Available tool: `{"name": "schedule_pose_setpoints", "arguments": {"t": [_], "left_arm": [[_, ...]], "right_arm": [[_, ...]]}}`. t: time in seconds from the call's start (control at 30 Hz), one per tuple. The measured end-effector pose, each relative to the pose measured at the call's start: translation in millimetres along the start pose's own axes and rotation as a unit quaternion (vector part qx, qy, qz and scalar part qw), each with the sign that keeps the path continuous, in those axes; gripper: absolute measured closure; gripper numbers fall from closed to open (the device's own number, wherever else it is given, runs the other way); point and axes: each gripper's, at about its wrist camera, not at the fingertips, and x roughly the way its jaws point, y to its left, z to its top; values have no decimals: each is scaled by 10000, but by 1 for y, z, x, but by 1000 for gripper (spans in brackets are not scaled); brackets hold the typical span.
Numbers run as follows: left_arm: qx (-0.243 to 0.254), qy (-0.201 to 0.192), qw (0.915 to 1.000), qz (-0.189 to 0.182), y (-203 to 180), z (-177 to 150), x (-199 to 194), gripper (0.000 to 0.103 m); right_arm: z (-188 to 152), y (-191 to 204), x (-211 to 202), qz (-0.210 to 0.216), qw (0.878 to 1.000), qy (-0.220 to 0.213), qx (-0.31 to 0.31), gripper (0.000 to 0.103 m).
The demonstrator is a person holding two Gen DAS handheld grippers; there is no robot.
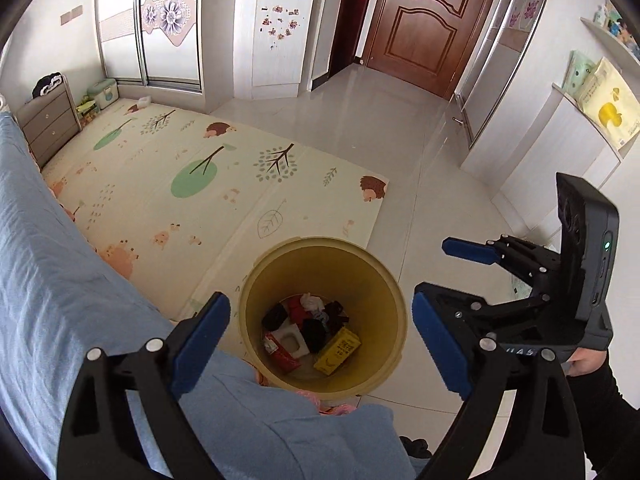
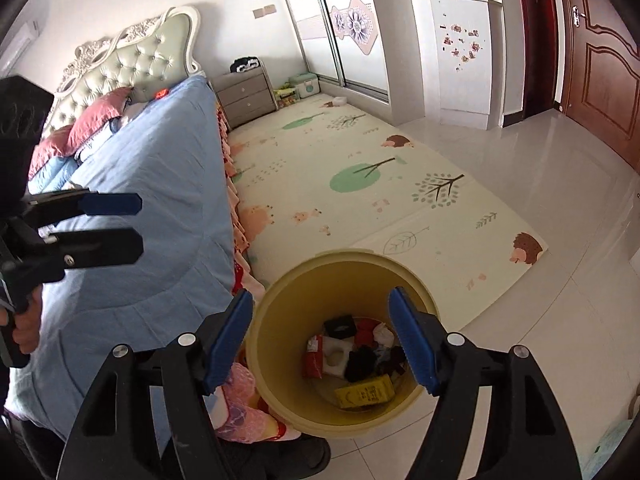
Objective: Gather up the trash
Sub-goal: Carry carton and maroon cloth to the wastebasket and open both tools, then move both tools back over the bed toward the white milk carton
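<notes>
A yellow waste bin stands on the floor beside the bed corner. Inside lie a yellow box, a red packet, a white moulded piece, black scraps and crumpled white paper. My left gripper hangs open above the bin, nothing between its blue pads. My right gripper is open over the bin too, and empty. The two grippers sit side by side, apart from each other.
A bed with a blue cover borders the bin on the left. A patterned play mat lies beyond, then glossy tile floor. A grey nightstand, white cabinet and brown door stand further off.
</notes>
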Motion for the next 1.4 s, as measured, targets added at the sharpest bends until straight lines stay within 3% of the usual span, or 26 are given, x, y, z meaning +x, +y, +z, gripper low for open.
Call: {"name": "schedule_pose_setpoints", "arguments": {"t": [0.17,0.37,0.53,0.87,1.1,1.4], "left_arm": [[5,-362,9990,247,9,-13,-44,11],[-47,-1015,9909,888,31,-44,-119,10],[-198,-1366,9800,1433,62,-79,-180,7],[-662,-1599,9576,2304,134,-154,-275,4],[-905,-1731,9481,2511,175,-198,-318,4],[-1316,-1669,9435,2543,235,-232,-335,4]], "right_arm": [[15,34,-32,364,9978,-476,-267,34],[26,92,-59,832,9868,-1087,-866,23],[34,152,-65,1573,9710,-1225,-1320,15],[42,282,-63,2411,9318,-1420,-2310,8],[41,354,-53,2584,9181,-1306,-2707,8],[38,421,-23,2627,9077,-1087,-3087,8]]}}
